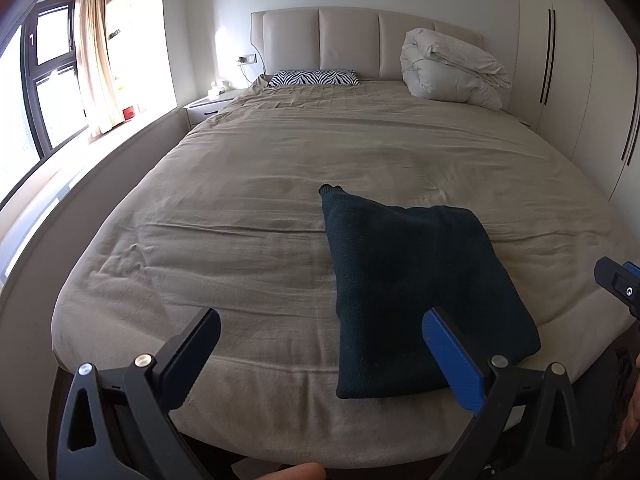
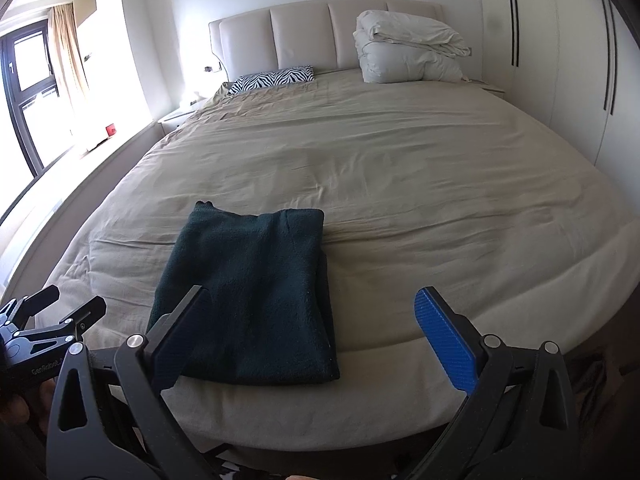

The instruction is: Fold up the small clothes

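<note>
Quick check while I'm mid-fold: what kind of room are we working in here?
A bedroom, almost certainly. A wide bed with a beige sheet and a padded cream headboard fills the view, a folded white duvet sits at its head, and the dark green folded garment lies near the foot.

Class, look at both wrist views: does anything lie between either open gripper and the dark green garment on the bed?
Nothing visible does. The dark green garment lies folded near the bed's foot edge; left gripper and right gripper sit open just before it, only bare sheet around.
</note>
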Demonstrator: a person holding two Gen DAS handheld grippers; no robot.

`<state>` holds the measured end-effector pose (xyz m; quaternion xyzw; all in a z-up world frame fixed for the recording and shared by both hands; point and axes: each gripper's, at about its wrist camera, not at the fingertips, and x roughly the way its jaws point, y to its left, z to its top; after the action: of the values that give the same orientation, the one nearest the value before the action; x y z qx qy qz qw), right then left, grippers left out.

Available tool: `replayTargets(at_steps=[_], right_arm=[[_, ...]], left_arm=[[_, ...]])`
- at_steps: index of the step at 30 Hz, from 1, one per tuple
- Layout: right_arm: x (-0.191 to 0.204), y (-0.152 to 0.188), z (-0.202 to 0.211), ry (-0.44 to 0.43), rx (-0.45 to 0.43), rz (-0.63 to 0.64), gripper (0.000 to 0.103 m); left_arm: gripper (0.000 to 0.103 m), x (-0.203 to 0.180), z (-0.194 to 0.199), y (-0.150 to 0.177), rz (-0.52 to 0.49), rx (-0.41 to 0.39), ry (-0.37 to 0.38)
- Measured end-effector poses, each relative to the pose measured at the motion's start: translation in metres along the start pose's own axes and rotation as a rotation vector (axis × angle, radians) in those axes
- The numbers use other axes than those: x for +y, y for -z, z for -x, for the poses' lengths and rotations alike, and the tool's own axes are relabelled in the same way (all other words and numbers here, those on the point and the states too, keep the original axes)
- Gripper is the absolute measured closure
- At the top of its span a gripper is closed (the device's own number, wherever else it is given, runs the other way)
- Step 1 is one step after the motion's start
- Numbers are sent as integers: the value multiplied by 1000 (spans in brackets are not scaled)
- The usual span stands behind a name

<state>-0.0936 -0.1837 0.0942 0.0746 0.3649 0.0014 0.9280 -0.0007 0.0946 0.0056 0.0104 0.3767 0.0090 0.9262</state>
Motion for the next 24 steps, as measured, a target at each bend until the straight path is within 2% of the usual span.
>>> replayTargets(at_steps=[5, 9, 24], right_arm=[[-1, 3, -10, 17, 42, -3, 0], [2, 6, -14, 28, 50, 11, 0], [6, 12, -25, 37, 89, 38, 0]], left_arm=[[0, 2, -3, 1, 10, 13, 5], [0, 6, -6, 2, 31, 33, 25], [0, 7, -11, 4, 30, 45, 21]])
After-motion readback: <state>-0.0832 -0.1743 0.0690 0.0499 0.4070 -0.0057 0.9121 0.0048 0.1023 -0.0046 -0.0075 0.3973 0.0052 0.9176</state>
